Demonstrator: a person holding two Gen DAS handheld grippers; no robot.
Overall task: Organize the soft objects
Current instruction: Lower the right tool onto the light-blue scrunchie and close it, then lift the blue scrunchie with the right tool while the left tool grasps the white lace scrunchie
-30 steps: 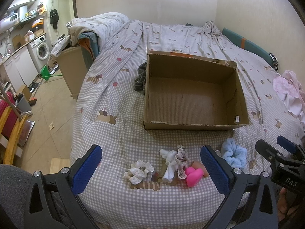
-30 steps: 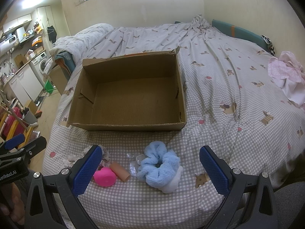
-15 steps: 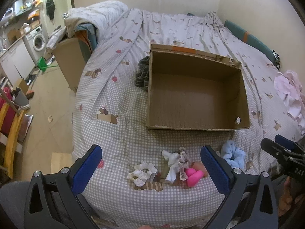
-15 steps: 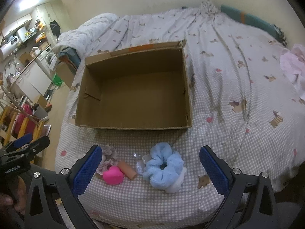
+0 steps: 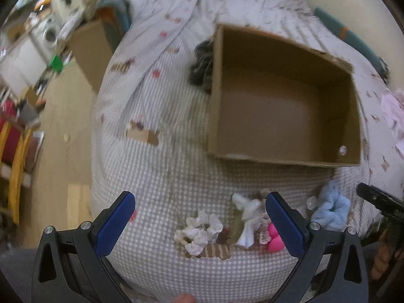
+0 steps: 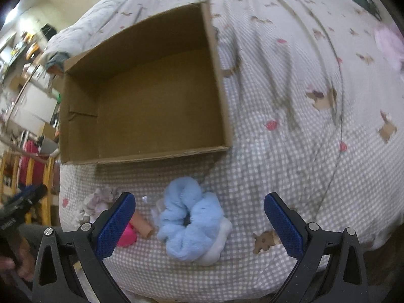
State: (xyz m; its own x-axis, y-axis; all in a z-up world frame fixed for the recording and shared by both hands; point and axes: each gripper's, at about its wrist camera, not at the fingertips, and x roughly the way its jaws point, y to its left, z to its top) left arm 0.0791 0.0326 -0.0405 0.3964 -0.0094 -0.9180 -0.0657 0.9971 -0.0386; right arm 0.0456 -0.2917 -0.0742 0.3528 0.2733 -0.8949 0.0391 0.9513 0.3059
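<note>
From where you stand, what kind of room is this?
Most likely a small one-room flat. A bed under a checked bedspread fills the view, with a cardboard box on it, and a washing machine stands at the far left beside cabinets.

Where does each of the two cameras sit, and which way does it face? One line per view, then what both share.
Left wrist: on the left gripper, open, looking down along it at the cardboard box and white scrunchie; the right gripper shows at far right.
Right wrist: on the right gripper, open, over the blue scrunchie; the left gripper and hand show at far left.
Shared: box, blue scrunchie, pink toy.
</note>
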